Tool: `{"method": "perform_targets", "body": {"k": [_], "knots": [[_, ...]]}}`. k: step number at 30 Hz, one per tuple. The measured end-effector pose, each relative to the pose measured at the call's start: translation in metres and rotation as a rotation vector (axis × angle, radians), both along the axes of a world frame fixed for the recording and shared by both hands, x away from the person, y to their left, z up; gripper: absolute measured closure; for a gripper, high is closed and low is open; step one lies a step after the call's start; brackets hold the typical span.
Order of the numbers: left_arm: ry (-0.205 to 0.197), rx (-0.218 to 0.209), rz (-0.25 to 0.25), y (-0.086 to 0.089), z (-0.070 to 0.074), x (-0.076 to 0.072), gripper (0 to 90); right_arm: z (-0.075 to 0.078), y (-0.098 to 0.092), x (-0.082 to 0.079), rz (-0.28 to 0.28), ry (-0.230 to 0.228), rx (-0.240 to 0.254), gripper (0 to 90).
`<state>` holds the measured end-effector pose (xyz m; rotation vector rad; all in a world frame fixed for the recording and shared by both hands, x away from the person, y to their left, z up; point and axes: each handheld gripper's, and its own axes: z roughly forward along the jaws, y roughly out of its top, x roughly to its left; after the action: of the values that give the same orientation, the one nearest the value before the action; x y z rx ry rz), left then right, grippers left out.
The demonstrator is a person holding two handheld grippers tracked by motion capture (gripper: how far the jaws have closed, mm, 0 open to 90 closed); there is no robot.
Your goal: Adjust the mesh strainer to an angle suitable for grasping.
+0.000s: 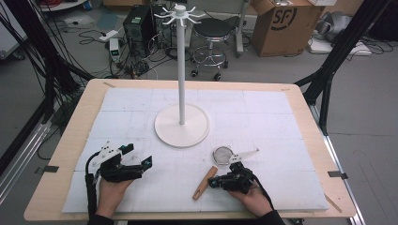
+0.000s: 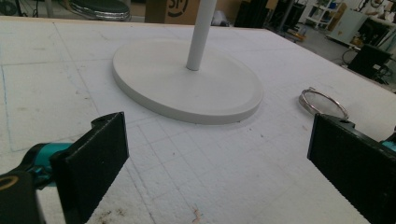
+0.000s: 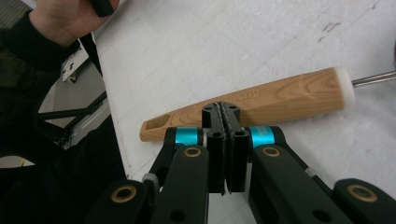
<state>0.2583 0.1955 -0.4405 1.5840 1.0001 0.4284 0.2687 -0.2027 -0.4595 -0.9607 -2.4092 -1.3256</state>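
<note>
The right gripper (image 3: 226,109) sits pinched tight on nothing, tips just beside the strainer's wooden handle (image 3: 261,100). The strainer (image 1: 213,171) lies on the white mat (image 1: 281,122), near the stand's base (image 1: 181,125). The left gripper (image 1: 136,157) rests wide apart.

White stand (image 1: 181,123) mid-table; open foam (image 1: 281,117) either side, strainer (image 1: 213,174) near front.

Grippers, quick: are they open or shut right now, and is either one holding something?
Left gripper: open, holding nothing.
Right gripper: fingers shut together, holding nothing; the wooden handle lies just beyond them.
</note>
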Motion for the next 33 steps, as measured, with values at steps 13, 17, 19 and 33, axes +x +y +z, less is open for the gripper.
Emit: {"method": "perform_targets", "body": {"k": [13,17,19,33], "knots": [[-0.001,0.003,-0.001,0.0,0.0,0.0,6.0,0.0,0.009,0.012,-0.01,0.001,0.009,89.3],[-0.001,0.003,-0.001,0.0,0.0,0.001,6.0,0.0,0.013,0.016,-0.02,-0.002,0.005,89.3],[-0.001,0.001,0.002,0.0,-0.001,0.001,6.0,0.0,0.014,0.016,-0.019,-0.001,0.005,89.3],[0.004,0.001,0.002,0.0,-0.001,0.001,5.9,0.0,0.033,0.034,-0.048,-0.015,-0.007,89.5]]}}
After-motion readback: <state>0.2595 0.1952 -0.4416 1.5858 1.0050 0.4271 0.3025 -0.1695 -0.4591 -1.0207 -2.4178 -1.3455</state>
